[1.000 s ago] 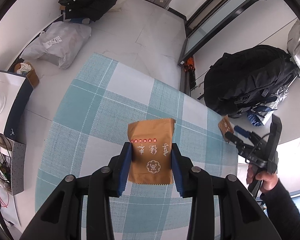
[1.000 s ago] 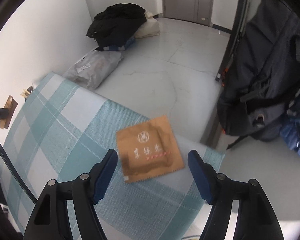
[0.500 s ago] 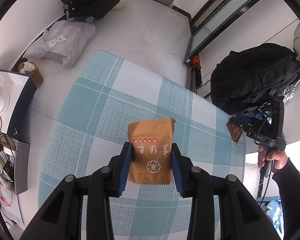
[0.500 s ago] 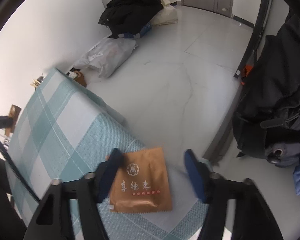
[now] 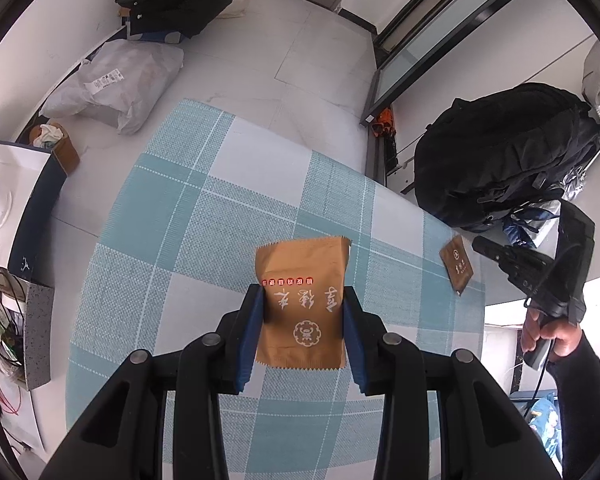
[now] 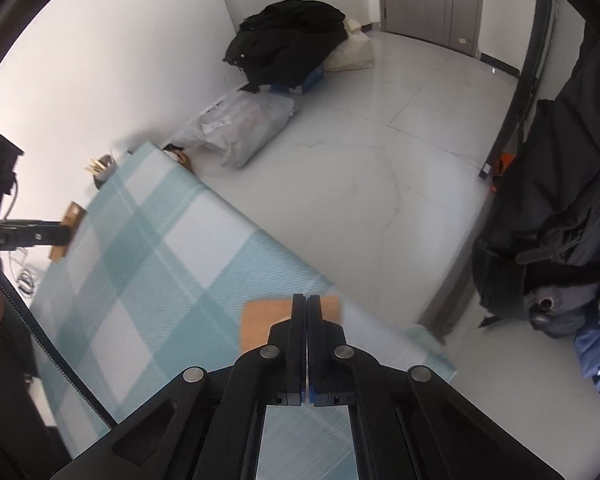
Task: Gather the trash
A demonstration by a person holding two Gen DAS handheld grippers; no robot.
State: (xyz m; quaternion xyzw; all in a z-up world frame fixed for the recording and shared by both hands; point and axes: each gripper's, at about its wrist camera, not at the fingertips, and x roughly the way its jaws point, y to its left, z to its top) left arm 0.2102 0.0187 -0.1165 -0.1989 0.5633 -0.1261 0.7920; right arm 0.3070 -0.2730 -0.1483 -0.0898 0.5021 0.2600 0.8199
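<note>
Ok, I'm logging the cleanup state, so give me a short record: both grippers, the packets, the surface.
left gripper: jaws clamped on the sides of a brown packet
right gripper: jaws shut, tips over a second brown packet; cannot tell whether it is pinched
second packet location: near the table's edge
surface: blue-and-white checked cloth

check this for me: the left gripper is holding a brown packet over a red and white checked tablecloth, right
Not quite. The tablecloth is pale teal and white checked, not red, as the left wrist view shows. The rest stands: the left gripper is holding a brown packet between its pads over that cloth.
</note>
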